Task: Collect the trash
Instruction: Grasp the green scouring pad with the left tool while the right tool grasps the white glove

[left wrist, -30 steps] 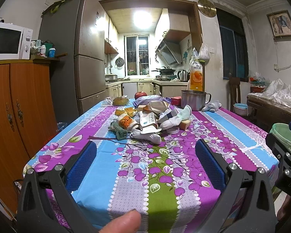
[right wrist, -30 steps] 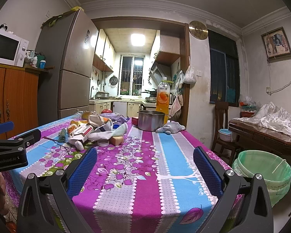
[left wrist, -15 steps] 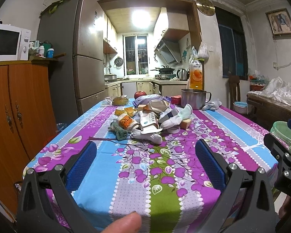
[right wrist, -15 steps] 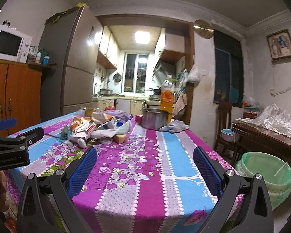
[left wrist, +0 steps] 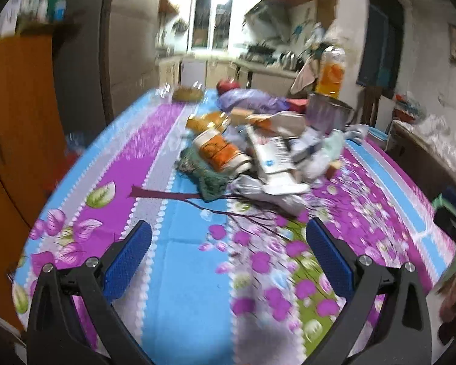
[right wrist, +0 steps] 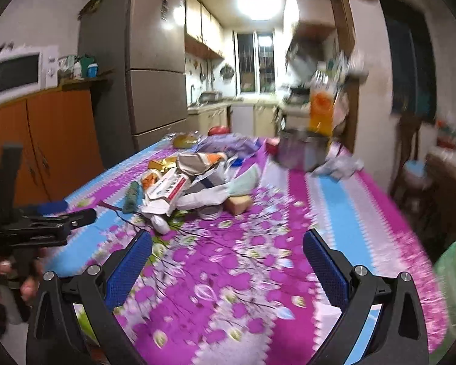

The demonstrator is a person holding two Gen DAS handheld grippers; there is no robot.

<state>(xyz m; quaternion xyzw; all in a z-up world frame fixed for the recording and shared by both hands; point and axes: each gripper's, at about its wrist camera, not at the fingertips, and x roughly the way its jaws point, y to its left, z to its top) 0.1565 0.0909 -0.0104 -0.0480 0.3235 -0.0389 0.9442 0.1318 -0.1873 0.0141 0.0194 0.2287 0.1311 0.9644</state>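
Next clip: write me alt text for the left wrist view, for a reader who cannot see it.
The open left gripper, blue-padded jaws apart and empty, points at a heap of crumpled wrappers and cartons on a purple-and-blue floral tablecloth. A steel pot and an orange juice bottle stand behind; the image is motion-blurred.

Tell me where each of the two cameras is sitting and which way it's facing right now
Left wrist: rides the open left gripper, low over the near table edge, facing the trash pile and the kitchen; only its own blue-padded fingers show.
Right wrist: rides the open right gripper, further right, facing the same way; the left gripper and a hand show at left.
Shared: floral tablecloth, pile, metal pot, orange drink bottle.
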